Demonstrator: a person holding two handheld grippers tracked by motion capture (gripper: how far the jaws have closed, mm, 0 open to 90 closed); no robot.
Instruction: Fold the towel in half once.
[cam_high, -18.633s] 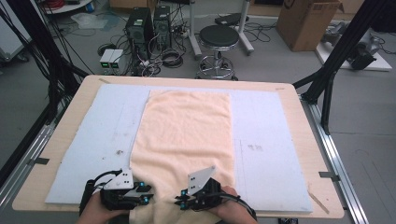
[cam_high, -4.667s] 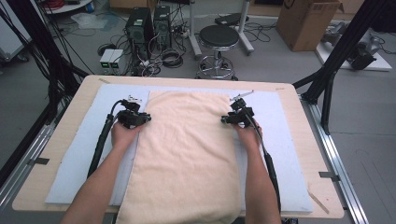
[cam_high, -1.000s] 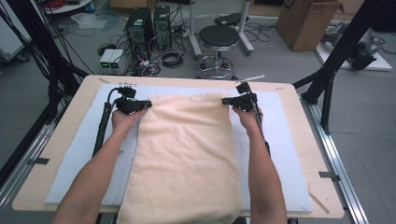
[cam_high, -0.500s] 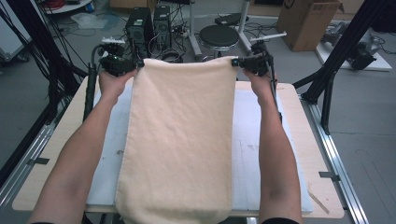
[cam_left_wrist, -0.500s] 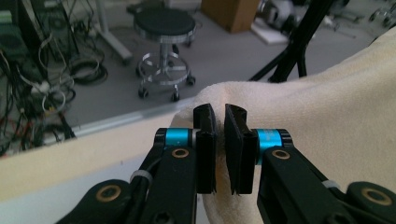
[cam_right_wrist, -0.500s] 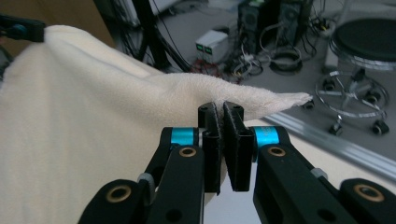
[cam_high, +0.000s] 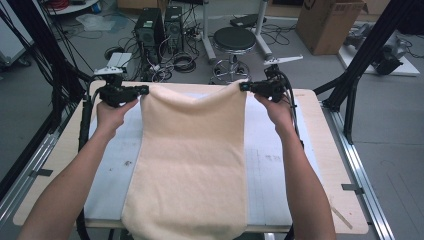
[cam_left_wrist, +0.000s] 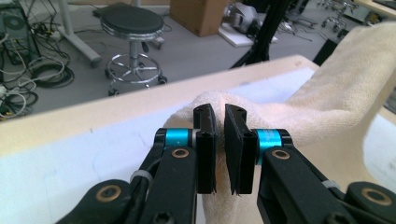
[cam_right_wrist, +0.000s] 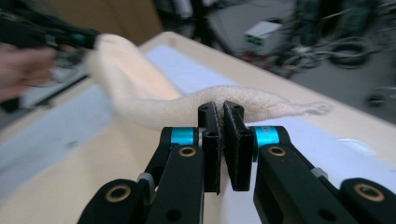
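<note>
The towel (cam_high: 192, 150) is cream-coloured and lies lengthwise down the middle of the table (cam_high: 320, 125), on the pale blue mat (cam_high: 270, 165) that covers most of the worktop. Its near end hangs over the near edge of the table. Its far end is raised off the mat close to the far edge, and the raised edge sags slightly between the two far corners.

The left gripper (cam_high: 142, 90) is clamped on the far left corner of the towel. In the left gripper view, the left gripper (cam_left_wrist: 219, 135) has its jaws pressed against a fold of cloth, with the towel (cam_left_wrist: 327, 93) running away to the right of that view.

The right gripper (cam_high: 243, 86) is clamped on the far right corner of the towel. In the right gripper view, the right gripper (cam_right_wrist: 220, 130) pinches the hem between its jaws, and the towel (cam_right_wrist: 140, 93) stretches toward the left gripper (cam_right_wrist: 91, 37) at the upper left of that view.

Both grippers are held at roughly the same height, above the far part of the table and well apart. The forearms extend along either side of the towel.

A black stool (cam_high: 234, 40) stands on the floor beyond the far edge of the table. A cardboard box (cam_high: 332, 22) sits farther back to the right.
</note>
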